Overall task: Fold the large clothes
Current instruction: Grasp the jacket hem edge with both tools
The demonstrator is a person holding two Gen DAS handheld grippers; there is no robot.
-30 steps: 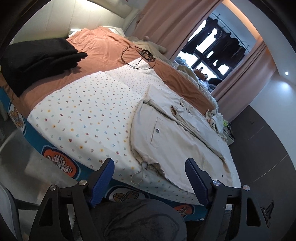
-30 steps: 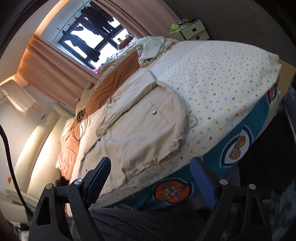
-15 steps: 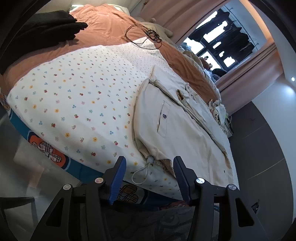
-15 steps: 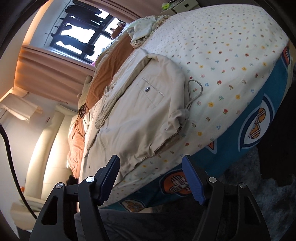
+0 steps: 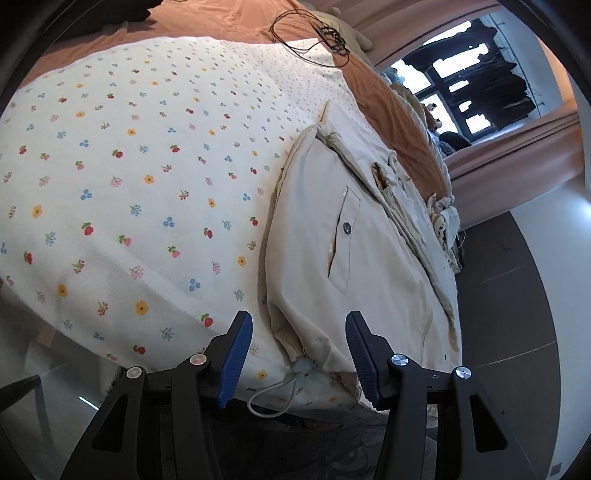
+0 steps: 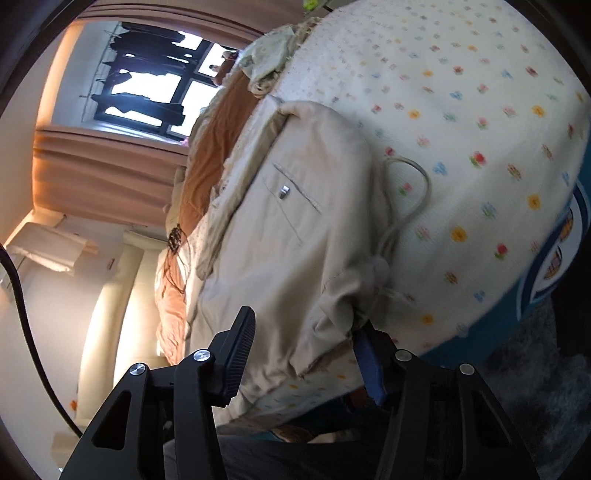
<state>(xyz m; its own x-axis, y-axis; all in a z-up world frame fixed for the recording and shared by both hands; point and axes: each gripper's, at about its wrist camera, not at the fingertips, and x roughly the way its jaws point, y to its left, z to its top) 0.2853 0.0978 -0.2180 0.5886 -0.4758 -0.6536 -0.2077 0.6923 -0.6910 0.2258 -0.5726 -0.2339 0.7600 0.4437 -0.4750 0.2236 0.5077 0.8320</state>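
A beige jacket lies flat on the bed's flowered sheet, its hem at the near edge. My left gripper straddles the hem's left corner, just above the drawstring toggle; its blue pads stand apart from the cloth. In the right wrist view the same jacket fills the middle. My right gripper has the hem's other corner between its jaws, which are closing. Its right finger is partly hidden behind the bunched cloth, and a drawstring loop lies beside it.
An orange blanket and a black cable lie farther up the bed. A heap of pale clothes sits at the jacket's far end. The mattress side is blue with patches. Dark floor runs along the bed.
Both grippers have sunk and come in to the bed's near edge. Their jaws have narrowed, and each now has a corner of the jacket's hem between its fingers.
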